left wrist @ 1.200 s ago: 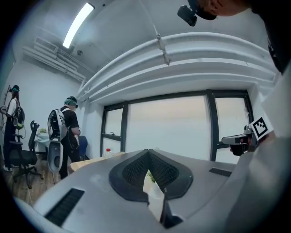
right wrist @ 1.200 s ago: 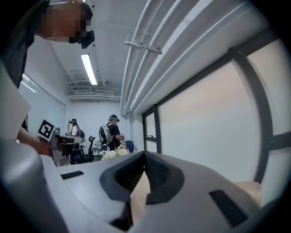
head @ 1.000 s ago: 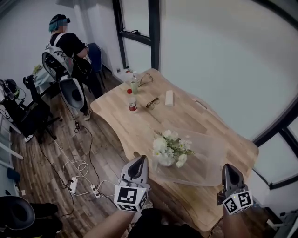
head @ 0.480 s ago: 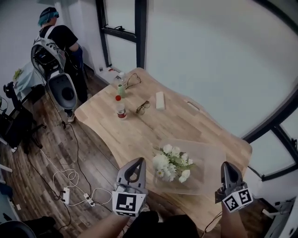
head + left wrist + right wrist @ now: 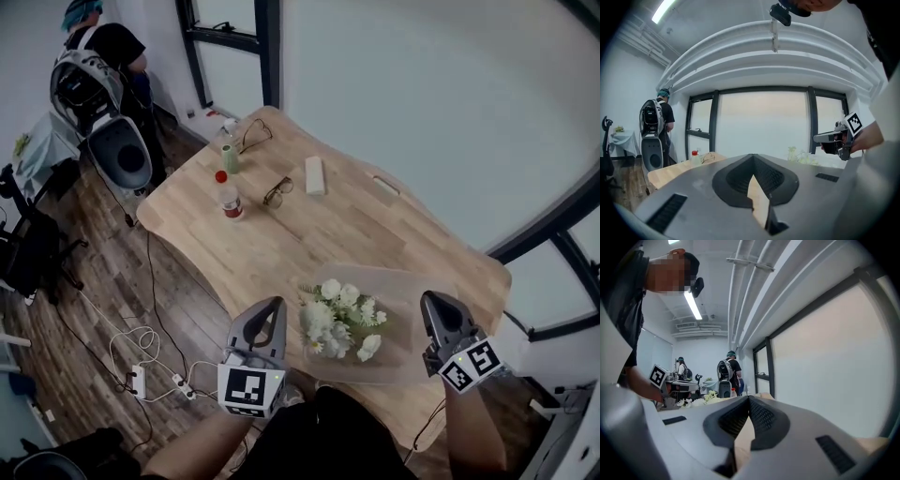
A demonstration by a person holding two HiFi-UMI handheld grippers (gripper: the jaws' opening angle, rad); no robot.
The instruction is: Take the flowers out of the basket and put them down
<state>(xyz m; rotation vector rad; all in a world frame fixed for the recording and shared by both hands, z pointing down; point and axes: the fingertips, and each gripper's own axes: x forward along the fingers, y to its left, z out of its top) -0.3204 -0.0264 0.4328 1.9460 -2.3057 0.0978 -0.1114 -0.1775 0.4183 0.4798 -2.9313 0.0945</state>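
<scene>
White flowers (image 5: 342,317) with green leaves lie inside a pale, see-through basket (image 5: 419,302) near the front edge of the wooden table (image 5: 309,239). My left gripper (image 5: 275,306) hangs just left of the bouquet, off the table's front edge, with its jaws shut and empty. My right gripper (image 5: 432,300) is at the basket's right side, also shut on nothing. The left gripper view looks over the shut left gripper (image 5: 752,157) towards the flowers (image 5: 799,154). In the right gripper view the flowers (image 5: 696,401) show left of the right gripper (image 5: 749,398).
Farther back on the table stand a red-capped bottle (image 5: 228,198), a green bottle (image 5: 230,156), two pairs of glasses (image 5: 276,193), and a white box (image 5: 315,175). A person (image 5: 98,47) stands at the back left. Cables and power strips (image 5: 141,375) lie on the floor.
Both grippers have come forward to the table and now flank the flowers. The right one has closed in on the basket's side. Both stay shut.
</scene>
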